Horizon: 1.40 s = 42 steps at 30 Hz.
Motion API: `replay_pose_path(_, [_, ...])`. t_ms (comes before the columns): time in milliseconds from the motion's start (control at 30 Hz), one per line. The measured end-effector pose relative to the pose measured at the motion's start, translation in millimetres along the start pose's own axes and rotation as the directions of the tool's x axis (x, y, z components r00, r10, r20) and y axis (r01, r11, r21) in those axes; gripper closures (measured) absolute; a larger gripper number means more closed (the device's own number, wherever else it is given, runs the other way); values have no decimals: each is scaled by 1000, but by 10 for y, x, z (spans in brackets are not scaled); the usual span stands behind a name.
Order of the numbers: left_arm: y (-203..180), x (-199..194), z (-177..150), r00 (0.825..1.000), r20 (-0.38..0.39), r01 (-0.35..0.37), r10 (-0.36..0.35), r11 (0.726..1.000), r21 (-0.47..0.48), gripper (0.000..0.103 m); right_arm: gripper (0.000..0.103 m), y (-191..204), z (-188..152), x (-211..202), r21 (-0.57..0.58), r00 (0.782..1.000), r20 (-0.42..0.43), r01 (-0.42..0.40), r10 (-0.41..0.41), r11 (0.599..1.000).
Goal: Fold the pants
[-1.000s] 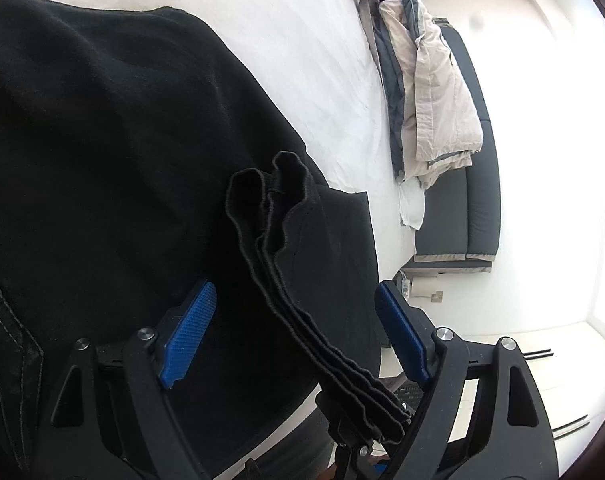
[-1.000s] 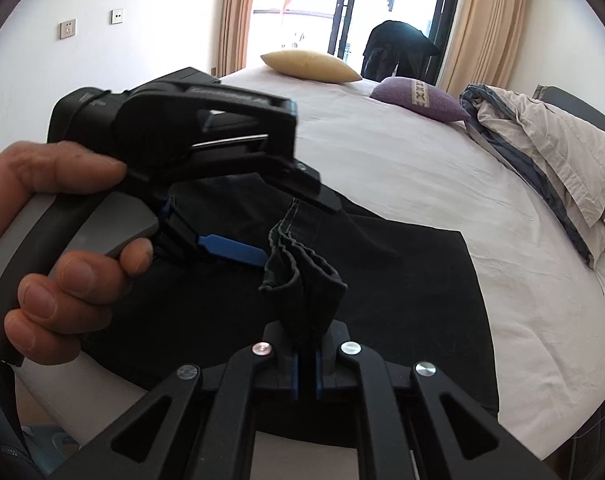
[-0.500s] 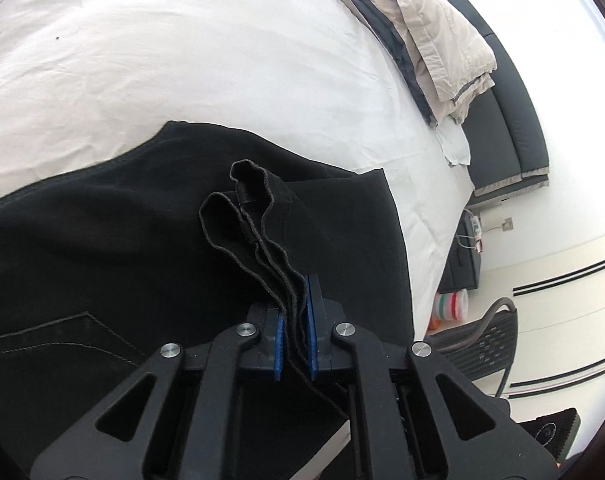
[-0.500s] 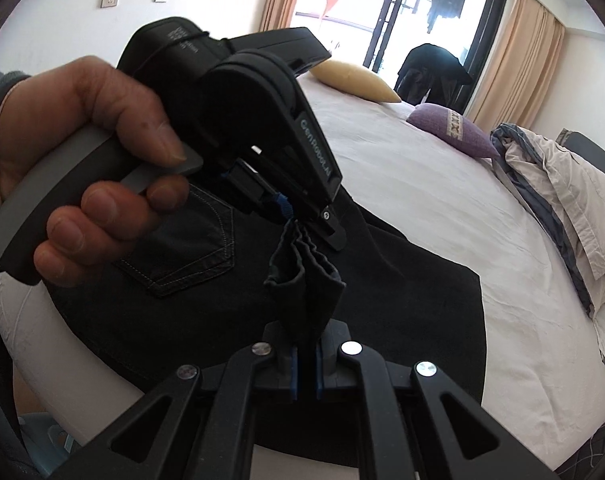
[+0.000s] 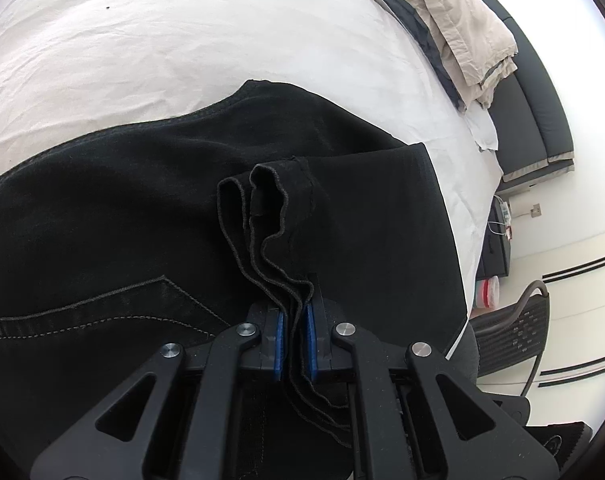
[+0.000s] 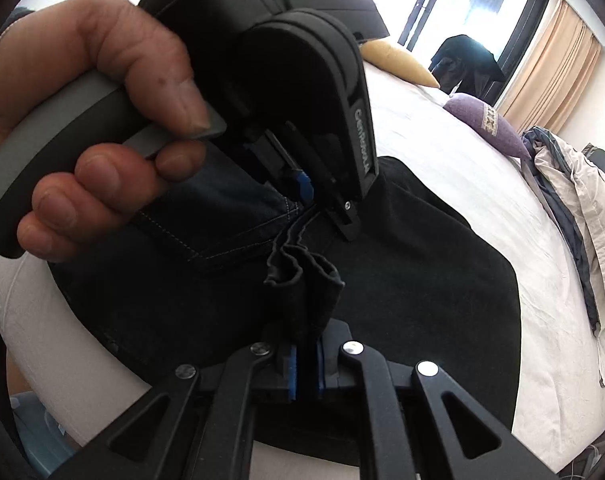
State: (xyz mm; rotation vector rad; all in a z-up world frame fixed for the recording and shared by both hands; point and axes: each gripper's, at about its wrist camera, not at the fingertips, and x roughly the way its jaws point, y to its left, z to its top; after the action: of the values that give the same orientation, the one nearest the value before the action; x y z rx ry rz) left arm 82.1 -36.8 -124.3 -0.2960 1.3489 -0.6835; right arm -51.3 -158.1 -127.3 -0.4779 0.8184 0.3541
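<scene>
Two grippers are seen clamped on one pair of black pants (image 5: pixel 134 216), which is spread across a white bed sheet (image 5: pixel 182 52) near the bed's edge. L gripper (image 5: pixel 293 334): blue pads (image 5: pixel 278 338) are closed narrowly on a bunched stack of hemmed fabric edges (image 5: pixel 262 204), which rises in folds past the fingertips; a stitched back pocket (image 5: pixel 114 304) is seen to the left of it. R gripper (image 6: pixel 306 368): pads pressed together on a similar gathered wad of black cloth (image 6: pixel 302 276). In the R wrist view, the L gripper's handle is gripped by a hand (image 6: pixel 90 140), w/ its tip (image 6: pixel 302 188) set close above the same bunch of fabric, so both grippers are held near each other. Beyond the pants, a purple pillow (image 6: pixel 486 120), a yellow pillow (image 6: pixel 398 64) & a crumpled beige duvet (image 5: pixel 458 28) are seen on the bed. Curtains (image 6: pixel 550 68) are seen at a bright window.
</scene>
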Motion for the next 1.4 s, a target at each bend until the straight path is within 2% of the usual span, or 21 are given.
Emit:
replay_pose_path(133, [8, 33, 2, 1000, 2, -4, 4, 1000, -1, 95, 88, 53, 12, 101, -16, 1000, -30, -6, 5, 1000])
replay_pose_path(233, [10, 14, -13, 1000, 2, -3, 3, 1000, -3, 93, 88, 113, -30, 132, -13, 999, -42, -7, 6, 1000])
replay_pose_path(333, [-10, -140, -4, 998, 18, -53, 53, 998, 16, 88, 87, 34, -64, 95, 48, 998, -46, -51, 53, 998])
replay_pose_path(367, [-12, -209, 12, 995, 30, -93, 92, 995, 21, 88, 86, 1, -64, 84, 63, 996, -49, -65, 68, 996])
replay_pose_path(433, [21, -355, 47, 986, 47, -161, 160, 987, 18, 88, 73, -65, -81, 39, 90, 993, -53, -99, 104, 991])
replay_pose_path(500, [70, -504, 82, 980, 70, -186, 186, 983, 0, 88, 64, -112, -114, -10, 119, 987, -57, -142, 150, 983])
replay_pose_path(567, [50, -652, 114, 971, 111, -211, 210, 977, -3, 88, 61, -180, -148, -119, 160, 968, -49, -235, 246, 959])
replay_pose_path(600, [6, -712, 125, 973, 132, -192, 190, 981, 0, 88, 58, -207, -177, -197, 186, 953, -31, -290, 301, 939])
replay_pose_path(700, [-272, -768, 133, 981, 185, -78, 66, 995, 58, 88, 54, -676, -283, -461, 311, 885, 105, -462, 454, 830])
replay_pose_path(767, [-490, -636, 122, 984, 177, -7, -11, 995, 104, 88, 51, -1212, -408, -467, 448, 862, 177, -501, 475, 741])
replay_pose_path(833, [-679, -376, 61, 989, 138, 27, -45, 991, 128, 88, 51, -1806, -553, -370, 563, 830, 258, -545, 494, 622])
replay_pose_path(867, [-753, -229, 7, 992, 117, 37, -53, 990, 134, 88, 50, -2083, -613, -276, 588, 792, 317, -596, 522, 547])
replay_pose_path(933, [-816, 14, -123, 995, 78, 52, -63, 989, 136, 88, 50, -2560, -633, 34, 613, 698, 399, -686, 595, 393])
replay_pose_path(1000, [-866, 196, -270, 998, 52, 32, -40, 989, 146, 88, 49, -2875, -634, 357, 618, 621, 447, -735, 644, 280])
replay_pose_path(1033, [-872, 269, -351, 999, 44, 24, -31, 989, 143, 88, 49, -2977, -627, 506, 617, 595, 463, -749, 657, 243])
replay_pose_path(1067, [-844, 325, -411, 999, 36, 27, -32, 991, 129, 88, 49, -3052, -613, 638, 623, 589, 464, -748, 661, 229])
replay_pose_path(1133, [-760, 414, -511, 999, 26, 29, -31, 994, 102, 88, 49, -3128, -579, 912, 632, 555, 467, -754, 689, 179])
replay_pose_path(1200, [-679, 416, -591, 998, 32, 49, -52, 994, 93, 88, 49, -3138, -586, 1113, 655, 558, 444, -736, 701, 171])
replay_pose_path(1233, [-665, 417, -628, 997, 40, 56, -60, 994, 93, 88, 51, -3113, -615, 1182, 660, 548, 439, -734, 712, 158])
replay_pose_path(1300, [-658, 429, -678, 997, 52, 58, -64, 994, 96, 88, 50, -3086, -700, 1185, 648, 531, 455, -748, 715, 143])
replay_pose_path(1400, [-649, 418, -798, 995, 80, 53, -63, 991, 122, 88, 50, -3017, -881, 1017, 626, 491, 485, -773, 724, 105])
